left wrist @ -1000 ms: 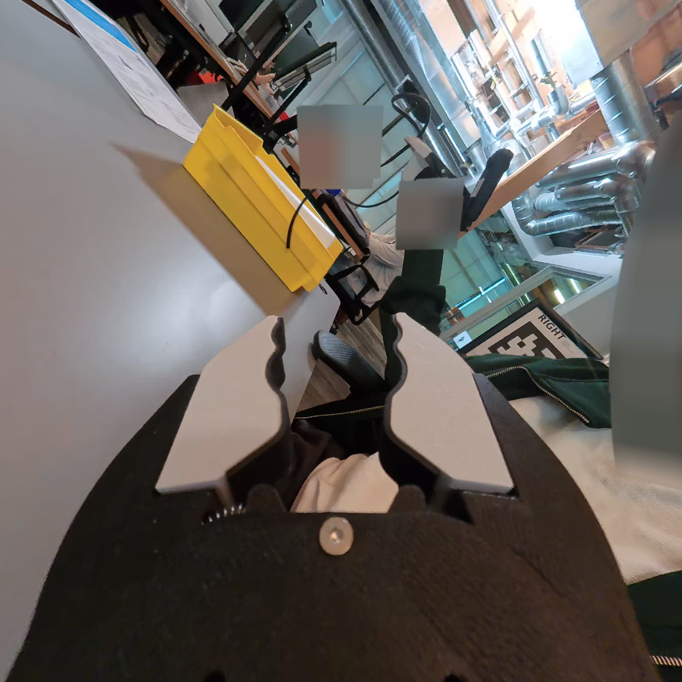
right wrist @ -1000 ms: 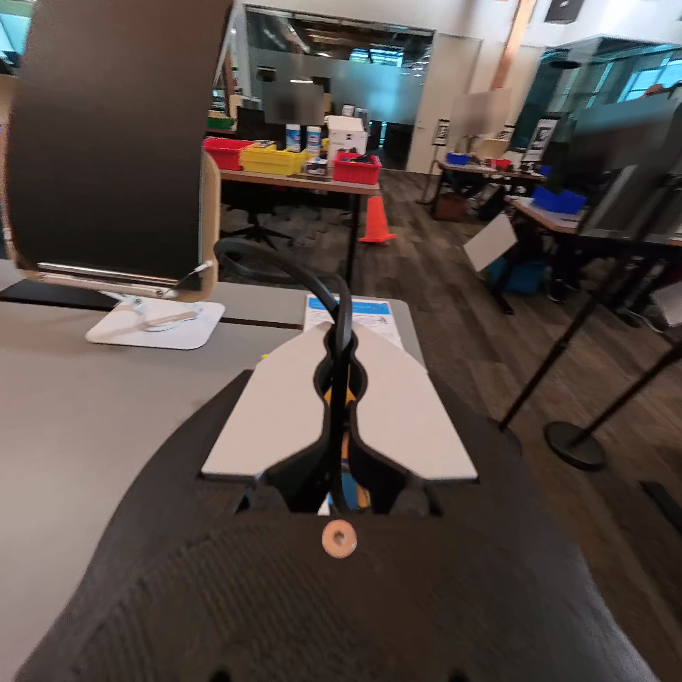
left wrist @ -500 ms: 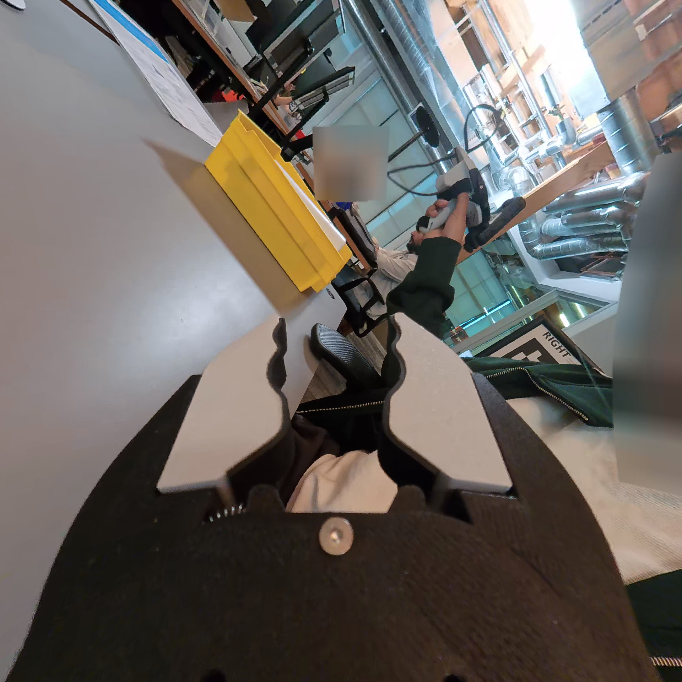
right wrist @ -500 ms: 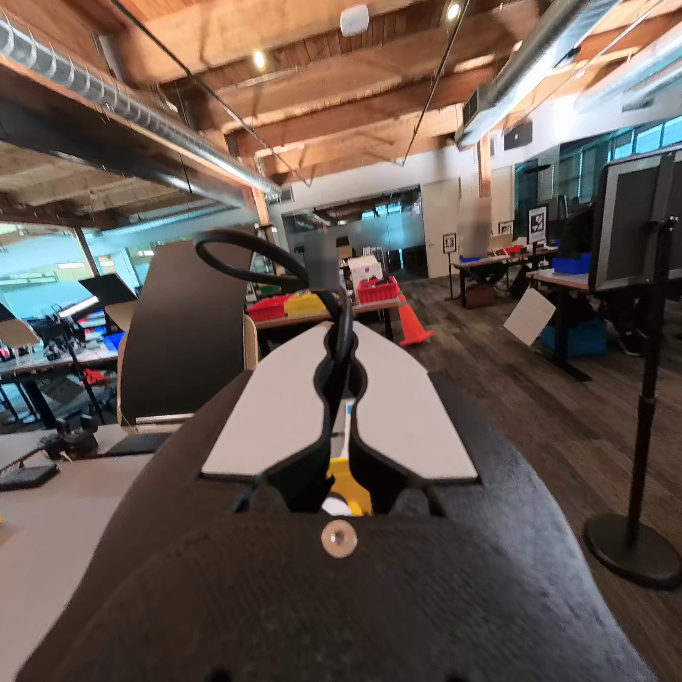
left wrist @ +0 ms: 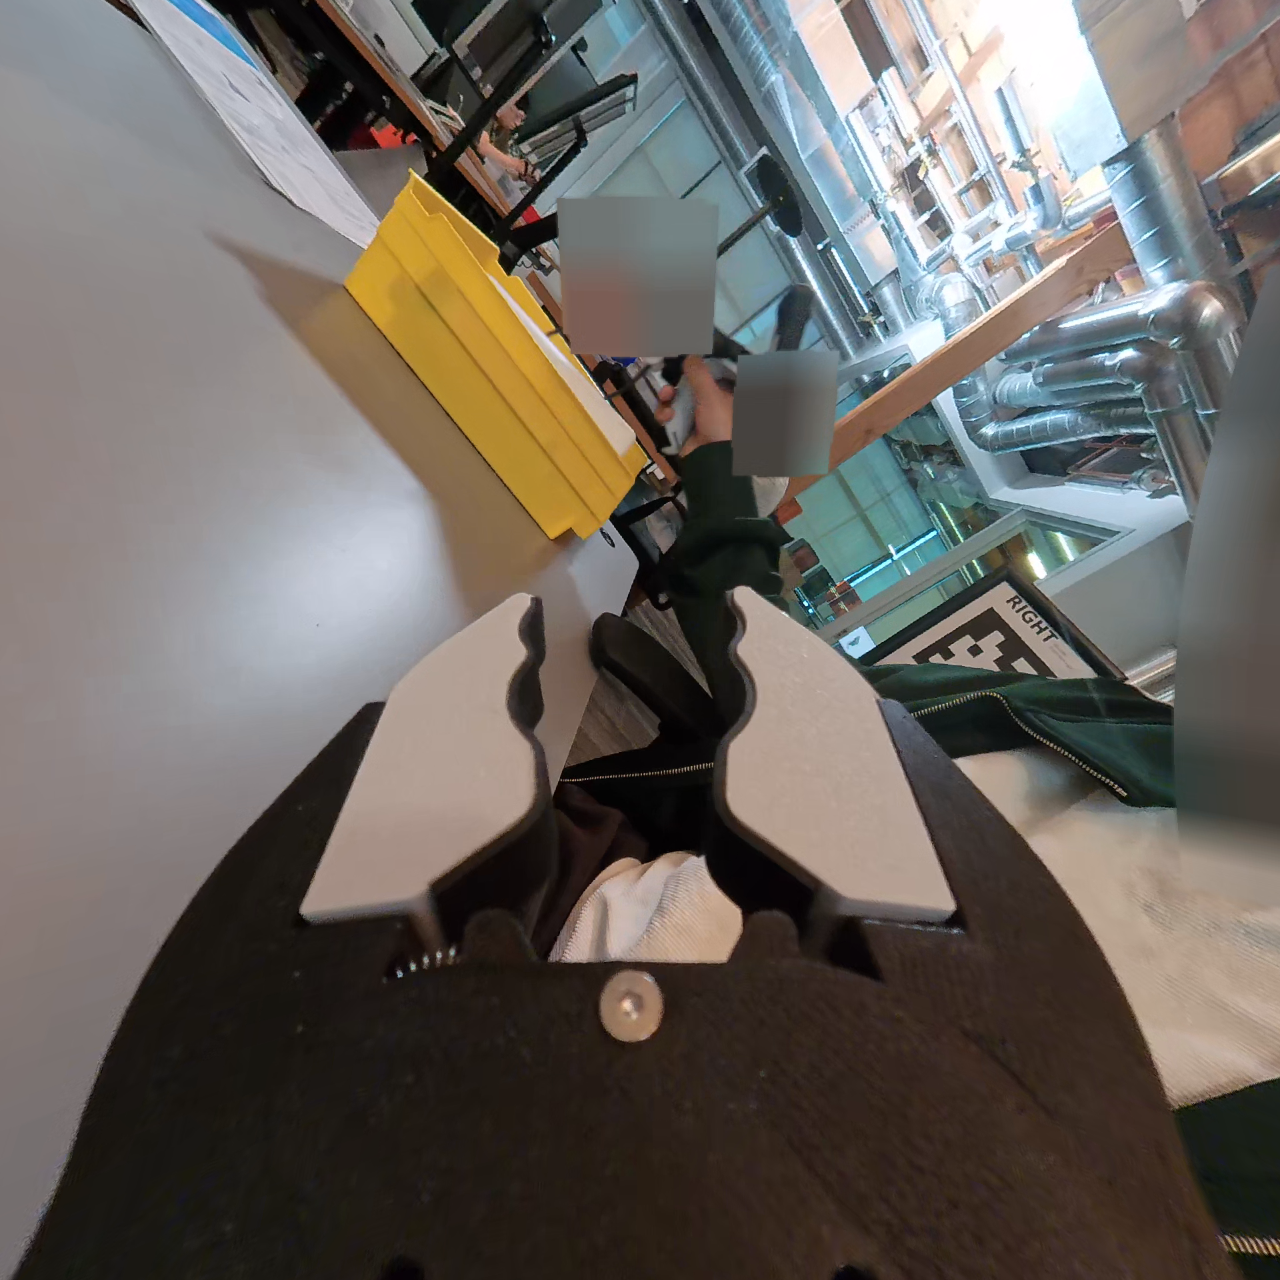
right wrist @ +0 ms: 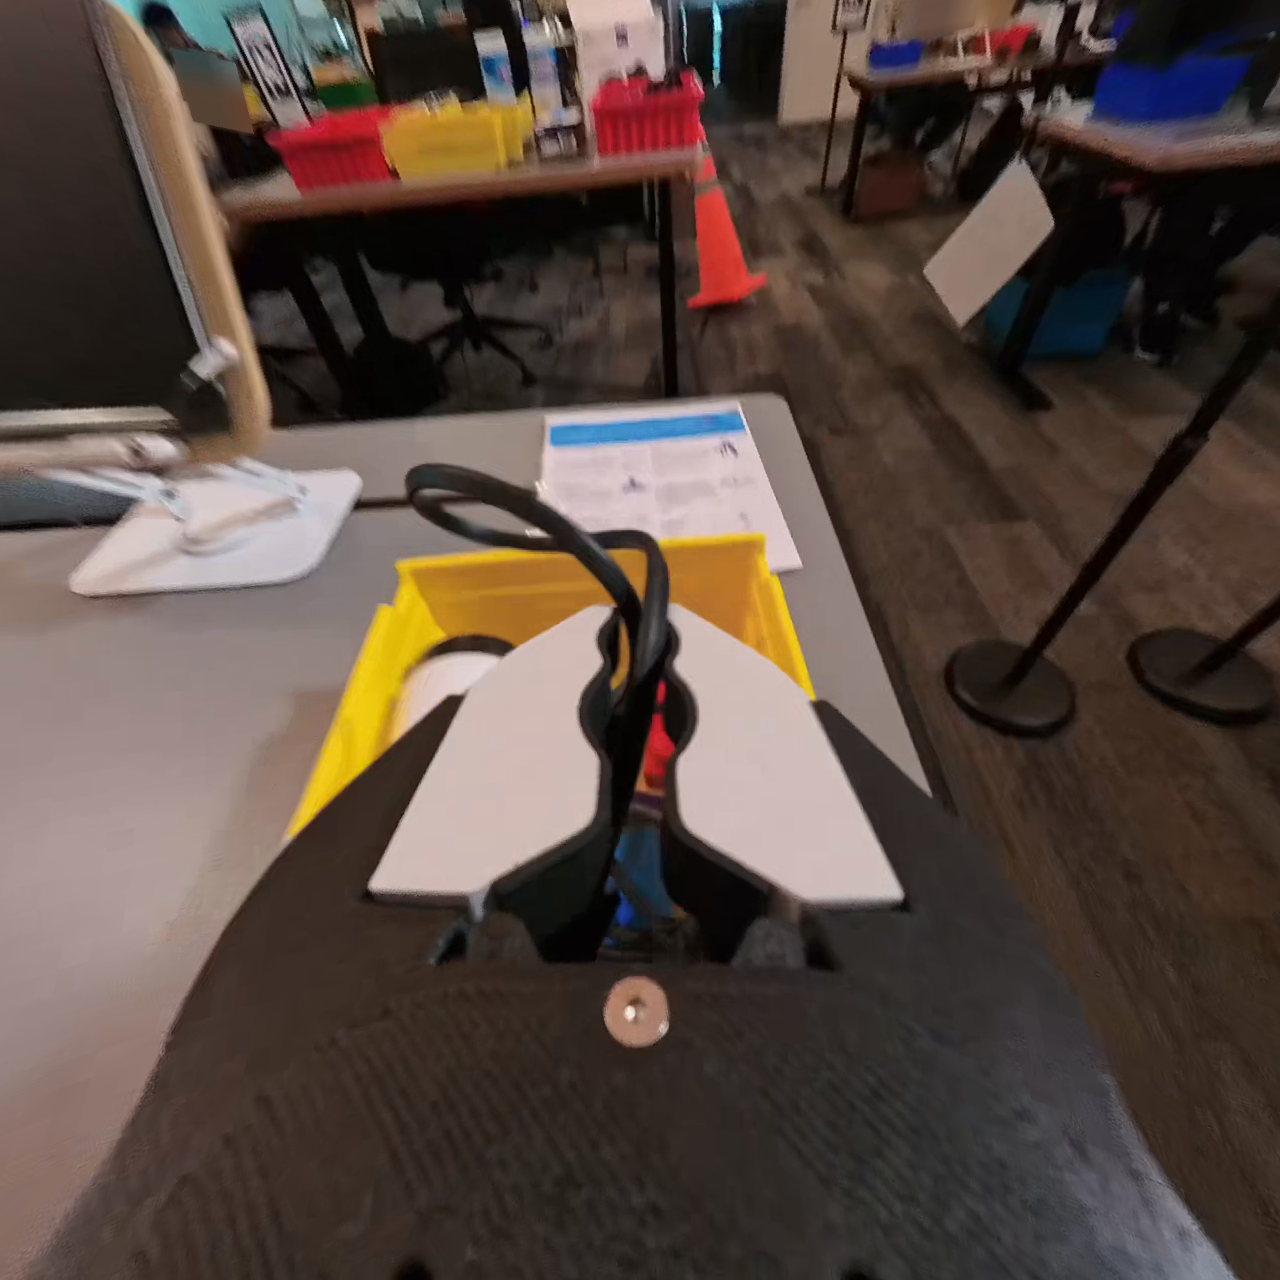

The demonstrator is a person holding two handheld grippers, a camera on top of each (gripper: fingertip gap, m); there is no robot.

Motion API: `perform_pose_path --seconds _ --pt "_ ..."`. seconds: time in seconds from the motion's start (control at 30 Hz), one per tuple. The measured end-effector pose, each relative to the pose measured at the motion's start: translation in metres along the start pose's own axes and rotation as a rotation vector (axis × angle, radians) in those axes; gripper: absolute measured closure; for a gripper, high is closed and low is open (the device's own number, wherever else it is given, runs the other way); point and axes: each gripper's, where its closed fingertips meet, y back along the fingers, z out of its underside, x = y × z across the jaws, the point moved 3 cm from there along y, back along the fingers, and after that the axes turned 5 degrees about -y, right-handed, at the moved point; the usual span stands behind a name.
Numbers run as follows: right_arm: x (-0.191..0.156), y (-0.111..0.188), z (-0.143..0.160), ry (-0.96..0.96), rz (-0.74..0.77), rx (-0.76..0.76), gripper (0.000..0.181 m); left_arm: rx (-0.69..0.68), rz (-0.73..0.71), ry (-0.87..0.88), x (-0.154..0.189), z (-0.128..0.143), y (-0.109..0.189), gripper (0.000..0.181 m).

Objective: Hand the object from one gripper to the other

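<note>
My right gripper is shut on a black cable. The cable loops up and to the left past the fingertips. The gripper hangs over the open yellow bin on the grey table. My left gripper is open and empty, tilted on its side near the table's edge. In the left wrist view the yellow bin is ahead, and a hand in a dark green sleeve holds the right gripper just past it, largely hidden by blur patches. The cable is not visible there.
A white roll lies in the bin. A printed sheet and a white monitor base lie behind the bin. Black stanchion bases stand on the floor to the right. A dark chair arm lies below the left gripper. About 50 cm separates my left fingertips from my right.
The right gripper swung up toward the ceiling, then came back down over the yellow bin, still holding the cable. The left gripper stayed open and barely moved.
</note>
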Motion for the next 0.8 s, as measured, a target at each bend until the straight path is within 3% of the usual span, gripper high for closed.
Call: perform_pose_path --seconds 0.1,0.17,0.4,0.53,0.7,0.8 --pt "0.022 -0.018 0.044 0.016 0.119 -0.211 0.118 -0.009 0.004 0.006 -0.003 0.001 -0.002 0.13" --pt "0.028 -0.019 0.059 0.048 0.143 -0.304 0.109 -0.01 0.009 0.012 -0.005 0.0 -0.003 0.13" --pt "0.027 0.011 0.047 0.038 0.111 -0.246 0.113 -0.012 0.026 -0.004 -0.007 -0.012 -0.009 0.13" --pt "0.011 0.038 0.026 0.016 0.02 -0.123 0.121 0.001 0.034 -0.035 -0.004 -0.029 -0.009 0.13" --pt "-0.047 0.077 -0.001 0.054 -0.149 0.033 0.133 0.021 0.017 -0.119 0.001 -0.06 -0.004 0.131" --pt "-0.099 0.087 0.004 0.148 -0.202 0.032 0.136 0.028 -0.013 -0.165 -0.001 -0.072 -0.004 0.133"
